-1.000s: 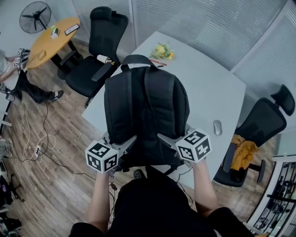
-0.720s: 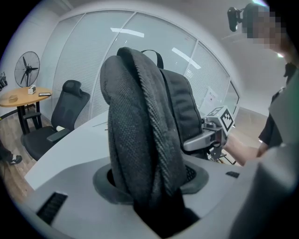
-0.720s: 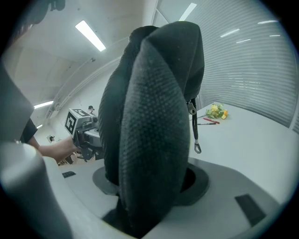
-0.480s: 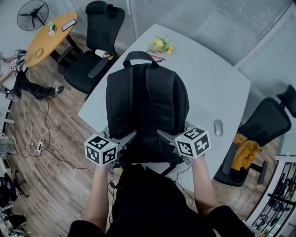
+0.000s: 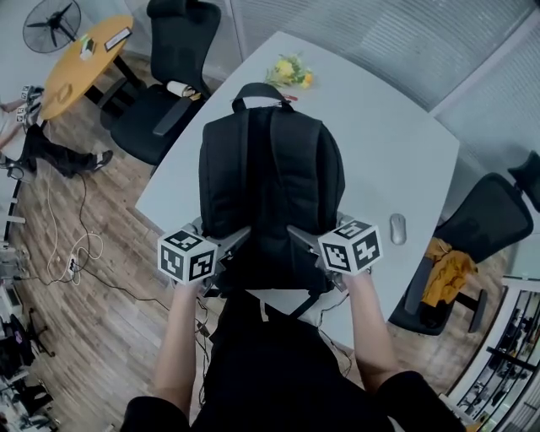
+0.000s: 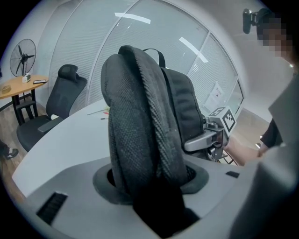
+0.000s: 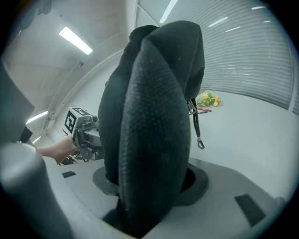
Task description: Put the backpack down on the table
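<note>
Left claw (image 5: 239,237) and right claw (image 5: 295,235), part-closed, pinch my backpack (image 5: 270,177) either side, balancing it over table (image 5: 396,143).

Prob. an office mtg room: black swivel chairs (image 5: 148,122), big white table (image 5: 388,152) w/ a mouse (image 5: 397,229), wall-length blinds (image 5: 363,34), standing fan (image 5: 46,15).

Right of the backpack (image 5: 270,194) the table (image 5: 405,143) lies bare and wide, with only a mouse (image 5: 397,229) near the backpack's lower right corner standing in the way. Beyond the backpack's top handle a bunch of yellow flowers (image 5: 289,72) narrows the far end. Left of the backpack only a thin strip of tabletop shows before the edge, and a black office chair (image 5: 156,110) stands close there.
</note>
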